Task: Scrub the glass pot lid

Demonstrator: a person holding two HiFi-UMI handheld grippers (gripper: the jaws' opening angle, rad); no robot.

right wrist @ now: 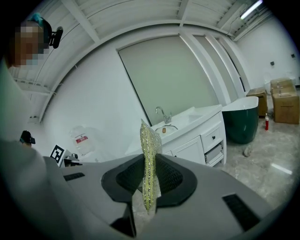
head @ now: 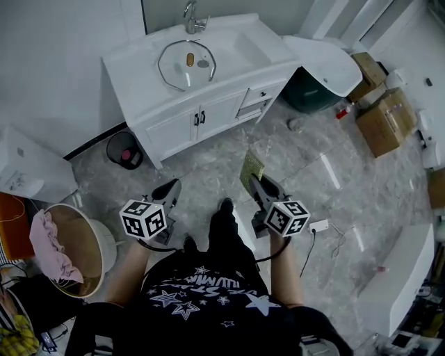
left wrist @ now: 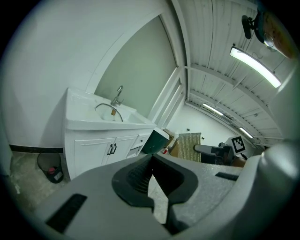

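The glass pot lid (head: 186,64) lies in the basin of a white sink cabinet (head: 139,83) across the floor from me; it also shows small as the lid (left wrist: 110,110) and the lid (right wrist: 165,127) in the two gripper views. My right gripper (head: 256,182) is shut on a yellow-green scrub pad (head: 252,169), and the pad (right wrist: 148,154) stands upright between the jaws of that gripper (right wrist: 149,164). My left gripper (head: 167,191) is shut with nothing in it, its jaws meeting in the left gripper view (left wrist: 151,161). Both grippers hang low over the floor, far from the lid.
A faucet (head: 192,17) stands behind the basin. A black bin (head: 124,149) sits left of the cabinet, and a basket with pink cloth (head: 66,250) at my left. Right of the cabinet are a white tub on a green base (head: 327,62) and cardboard boxes (head: 382,118).
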